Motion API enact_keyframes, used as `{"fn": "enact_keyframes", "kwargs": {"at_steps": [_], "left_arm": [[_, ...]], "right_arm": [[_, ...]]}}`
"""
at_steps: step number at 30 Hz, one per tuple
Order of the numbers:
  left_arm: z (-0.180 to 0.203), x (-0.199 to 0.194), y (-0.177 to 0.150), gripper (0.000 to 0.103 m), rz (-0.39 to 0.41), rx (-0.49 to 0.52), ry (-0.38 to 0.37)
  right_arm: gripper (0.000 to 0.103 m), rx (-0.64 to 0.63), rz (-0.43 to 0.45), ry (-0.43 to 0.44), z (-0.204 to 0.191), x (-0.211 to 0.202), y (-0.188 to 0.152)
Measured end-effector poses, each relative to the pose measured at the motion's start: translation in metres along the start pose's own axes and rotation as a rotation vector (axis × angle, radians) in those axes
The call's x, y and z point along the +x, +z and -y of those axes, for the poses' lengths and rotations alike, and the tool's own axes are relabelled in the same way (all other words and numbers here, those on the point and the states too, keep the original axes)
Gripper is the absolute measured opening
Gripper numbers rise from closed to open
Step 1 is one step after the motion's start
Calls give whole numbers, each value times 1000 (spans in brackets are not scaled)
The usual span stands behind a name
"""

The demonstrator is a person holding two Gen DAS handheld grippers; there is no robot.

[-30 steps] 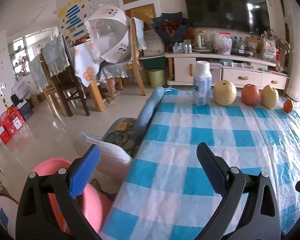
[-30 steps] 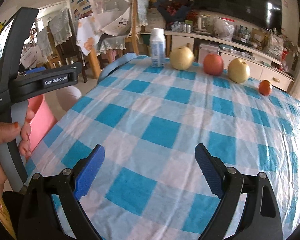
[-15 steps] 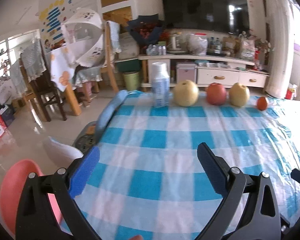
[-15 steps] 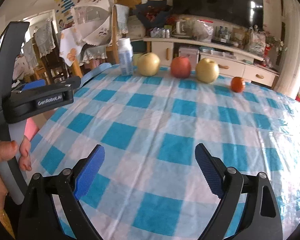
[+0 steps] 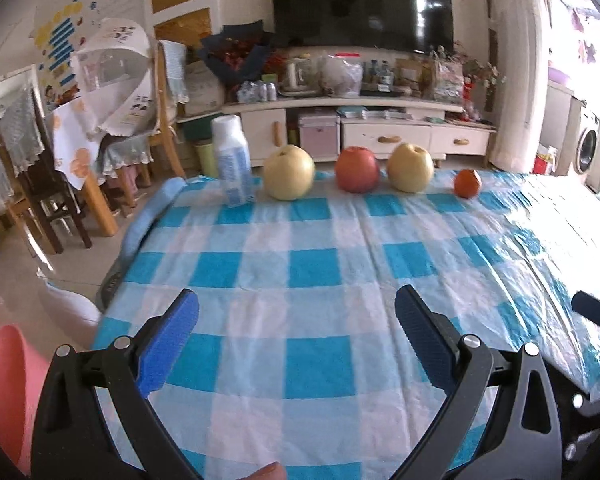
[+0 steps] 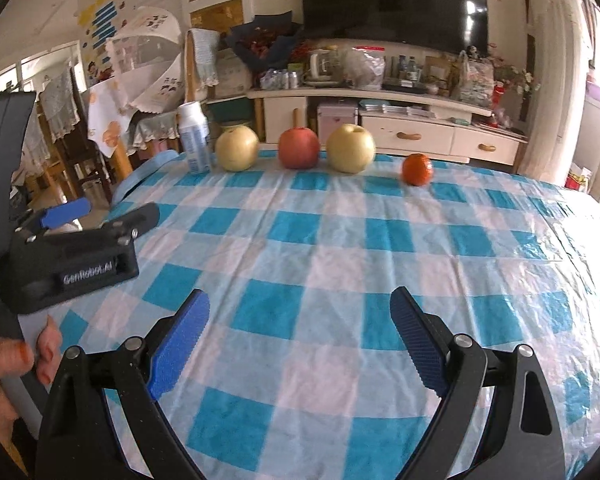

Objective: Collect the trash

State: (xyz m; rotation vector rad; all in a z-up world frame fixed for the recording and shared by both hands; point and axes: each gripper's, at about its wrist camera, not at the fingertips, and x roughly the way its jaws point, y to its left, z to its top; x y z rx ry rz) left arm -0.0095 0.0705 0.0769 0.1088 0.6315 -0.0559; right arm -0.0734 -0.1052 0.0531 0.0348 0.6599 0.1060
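Two grippers: both point forward and down over a bench (image 5: 324, 280) draped in a crinkled blue-and-white checked plastic cloth.
Left gripper (image 5: 296, 328): black frame with blue ribbed pads; its jaws stand wide apart with only bare cloth between them.
Right gripper (image 6: 300, 328): same make; its jaws are spread wide as well and hold nothing.
Left hand (image 6: 8, 368): seen from the right wrist view at the left edge, fingers wrapped round the grey handle of the left gripper.
Task's thing: a white plastic bottle with a pale blue printed label (image 5: 233, 160) stands upright at the far left end of the bench, near the edge, well apart from both grippers.
Fruit row: lined up to the right of the bottle along the far edge are a round yellow pear (image 5: 289, 172), just beside the bottle; a red apple (image 5: 357, 169); a second yellow pear (image 5: 410, 167); and a small orange tangerine (image 5: 467, 182), set slightly apart at the right end.
Beside the bench: a pink plastic tub (image 5: 8, 396) sits low at the left, off the bench.
Background: a large dark television (image 5: 360, 4) hangs above a long cream cabinet crowded with jars and bags; wooden chairs with cloth covers (image 5: 60, 184) stand at the left.
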Motion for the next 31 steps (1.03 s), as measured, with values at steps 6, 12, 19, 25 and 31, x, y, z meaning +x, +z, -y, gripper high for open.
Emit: {"fn": "enact_keyframes", "kwargs": {"at_steps": [6,12,19,25,31], "left_arm": [[20,4,-4,99,-20,28,-24],[32,5,-7,99,-26,59,-32],[42,5,-12,99,-8,79,-62],[50,24,-20,99,-108,72,-48],[57,48,-32,99,-222,38,-32]], "right_arm": [[91,3,7,-18,12,0,0],[91,7,-1,-17,17,3,0],[91,11,-22,-22,21,9,-4],[91,47,-90,-71,34,32,-10],[91,79,-174,-150,51,60,-18]]}}
